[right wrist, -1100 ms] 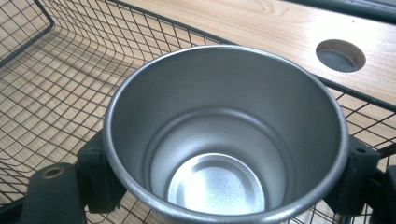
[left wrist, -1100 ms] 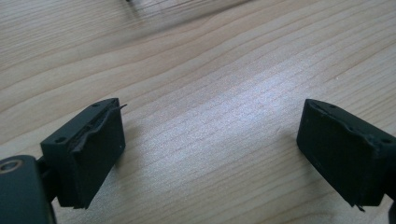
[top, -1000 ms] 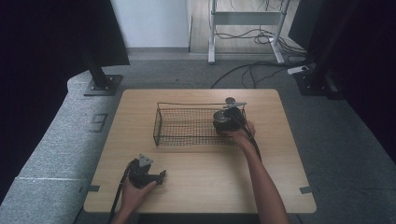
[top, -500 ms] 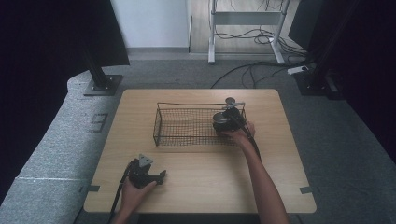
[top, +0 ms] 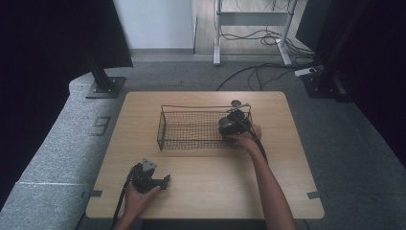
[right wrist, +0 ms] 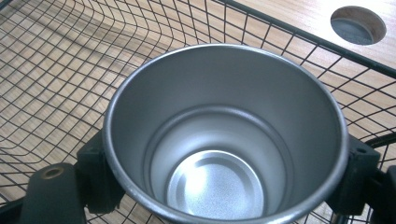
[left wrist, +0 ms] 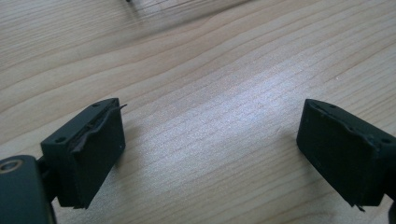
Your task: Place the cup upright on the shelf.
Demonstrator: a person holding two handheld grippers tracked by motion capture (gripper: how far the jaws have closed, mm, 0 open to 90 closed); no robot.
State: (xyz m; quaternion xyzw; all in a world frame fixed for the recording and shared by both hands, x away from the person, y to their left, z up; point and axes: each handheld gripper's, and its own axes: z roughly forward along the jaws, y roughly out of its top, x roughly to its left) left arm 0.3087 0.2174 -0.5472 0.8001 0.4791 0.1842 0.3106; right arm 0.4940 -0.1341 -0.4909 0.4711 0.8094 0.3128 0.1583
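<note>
Metal cup (right wrist: 224,135) sits upright between the right gripper's (right wrist: 224,186) jaws, mouth open toward the camera, shiny inside, nothing in it. Jaws press on both sides of the cup wall, one black pad at the lower left, the other at the lower right, so the right gripper is clamped on the cup at about half span. Wire basket (right wrist: 60,79) mesh lies behind and under the jaws; the cup is inside the basket, near its right end wall as the high view has it (top: 229,125). Basket rim wire runs just beyond the cup, and past that rim a round hole (right wrist: 358,24) in the counter (right wrist: 299,14) shows ahead and to the right of the jaws. High view: right hand (top: 246,136) reaches over the basket's (top: 191,129) near right corner. Left gripper (left wrist: 210,158) has its jaws spread wide, nothing between them, bare wood counter (left wrist: 210,70) straight ahead and below; a bit of basket wire far ahead at the frame top. High view puts the left gripper (top: 165,180) low on the counter, well apart from the basket, left hand (top: 136,196) around it.
</note>
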